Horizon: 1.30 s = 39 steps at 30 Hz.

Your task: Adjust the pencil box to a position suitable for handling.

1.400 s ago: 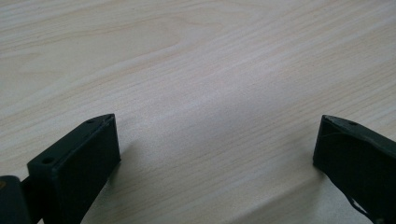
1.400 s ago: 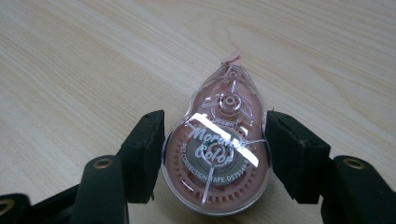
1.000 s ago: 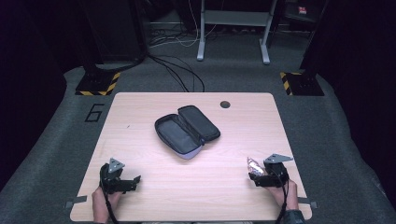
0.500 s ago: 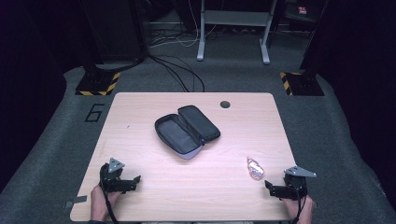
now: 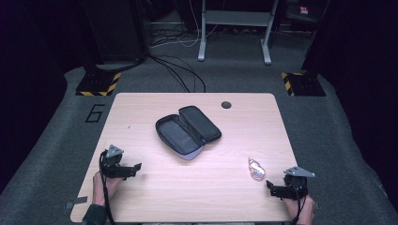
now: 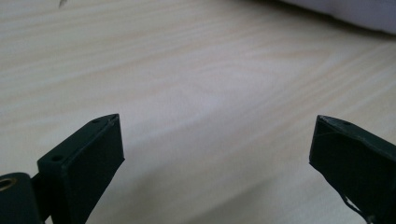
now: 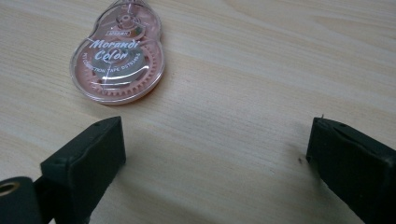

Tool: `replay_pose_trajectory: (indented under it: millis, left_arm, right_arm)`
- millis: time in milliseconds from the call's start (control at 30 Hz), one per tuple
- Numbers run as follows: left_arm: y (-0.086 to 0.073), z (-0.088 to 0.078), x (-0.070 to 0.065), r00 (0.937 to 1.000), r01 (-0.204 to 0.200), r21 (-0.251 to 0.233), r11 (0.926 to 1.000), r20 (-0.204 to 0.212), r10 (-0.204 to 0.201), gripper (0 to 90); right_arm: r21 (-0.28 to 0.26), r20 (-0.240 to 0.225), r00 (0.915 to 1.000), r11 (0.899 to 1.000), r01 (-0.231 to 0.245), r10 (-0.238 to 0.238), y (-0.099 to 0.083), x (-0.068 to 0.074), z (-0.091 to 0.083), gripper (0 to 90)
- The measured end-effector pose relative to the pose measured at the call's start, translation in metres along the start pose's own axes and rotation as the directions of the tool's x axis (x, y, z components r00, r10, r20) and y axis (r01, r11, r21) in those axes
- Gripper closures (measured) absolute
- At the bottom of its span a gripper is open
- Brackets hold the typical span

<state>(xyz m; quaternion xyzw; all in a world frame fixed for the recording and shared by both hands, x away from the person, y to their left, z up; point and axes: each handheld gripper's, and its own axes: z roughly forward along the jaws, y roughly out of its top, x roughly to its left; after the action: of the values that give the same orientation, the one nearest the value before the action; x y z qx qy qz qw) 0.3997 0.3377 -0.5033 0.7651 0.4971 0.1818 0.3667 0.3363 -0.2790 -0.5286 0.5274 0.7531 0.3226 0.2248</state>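
An open black pencil case (image 5: 187,130) with a lilac edge lies in the middle of the wooden table (image 5: 141,112). A pink clear correction tape (image 5: 256,169) lies flat near the right front. My right gripper (image 5: 270,187) rests just behind it toward the person. In the right gripper view the tape (image 7: 119,58) lies beyond the jaws of the right gripper (image 7: 215,140). Those jaws have just opened wide and then eased in a touch, with nothing between them. My left gripper (image 5: 136,167) is at the left front. It stands open (image 6: 215,135) over bare wood.
A dark round hole (image 5: 226,104) sits near the table's far edge. The case's lilac edge (image 6: 345,11) shows at the top right of the left gripper view. Grey carpet, cables and stand legs lie beyond the table.
The right gripper has drawn back toward the table's right front corner, away from the tape, which now lies free. The left gripper has shifted slightly forward.
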Motion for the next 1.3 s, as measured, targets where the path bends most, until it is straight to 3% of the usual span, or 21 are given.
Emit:
replay_pose_trajectory:
  millis: [67, 333, 467, 567, 633, 800, 1033, 1200, 1300]
  left_arm:
    - [0.012, 0.001, 0.003, 0.9990, 0.008, -0.025, 0.9997, 0.045, -0.007, 1.9]
    - [0.056, 0.014, 0.009, 0.9973, -0.061, -0.024, 0.9978, 0.040, 0.062, 2.8]
    - [0.071, 0.021, 0.012, 0.9958, -0.074, -0.018, 0.9971, 0.053, 0.075, 3.6]
    - [0.086, 0.034, 0.016, 0.9956, -0.084, -0.031, 0.9960, 0.037, 0.085, 4.6]
    - [0.094, 0.042, 0.018, 0.9950, -0.091, -0.007, 0.9958, 0.039, 0.091, 6.0]
    - [0.107, 0.060, 0.022, 0.9917, -0.126, 0.017, 0.9919, 0.025, 0.126, 9.1]
    - [0.119, 0.080, 0.022, 0.9925, -0.120, 0.023, 0.9925, 0.027, 0.119, 16.1]
    - [0.124, 0.092, 0.018, 0.9895, -0.144, 0.007, 0.9896, 0.010, 0.144, 29.3]
    - [0.128, 0.097, 0.019, 0.9871, -0.160, 0.039, 0.9864, 0.019, 0.159, 37.6]
  right_arm:
    - [-0.001, 0.001, 1.0000, 1.000, -0.002, 0.002, 0.000, 0.000, 0.000, 4.2]
    - [-0.002, 0.001, 1.0000, 1.000, -0.001, 0.001, 0.000, 0.000, 0.000, 4.5]
    - [-0.004, 0.000, 1.0000, 1.000, 0.008, -0.008, -0.001, -0.001, 0.000, 5.0]
    - [-0.006, -0.001, 0.9999, 1.000, 0.011, -0.011, -0.001, -0.001, 0.000, 5.1]
    - [-0.006, -0.001, 0.9999, 1.000, 0.010, -0.010, -0.001, -0.001, 0.000, 5.1]
    - [-0.004, 0.000, 1.0000, 1.000, 0.002, -0.002, -0.001, 0.000, -0.001, 5.2]
    - [-0.008, 0.002, 1.0000, 1.000, -0.004, 0.004, -0.001, 0.000, -0.001, 5.7]
    - [-0.008, 0.004, 1.0000, 1.000, -0.002, 0.002, -0.001, 0.000, -0.001, 5.8]
    - [-0.002, 0.003, 1.0000, 1.000, -0.002, 0.002, -0.001, 0.000, -0.001, 5.9]
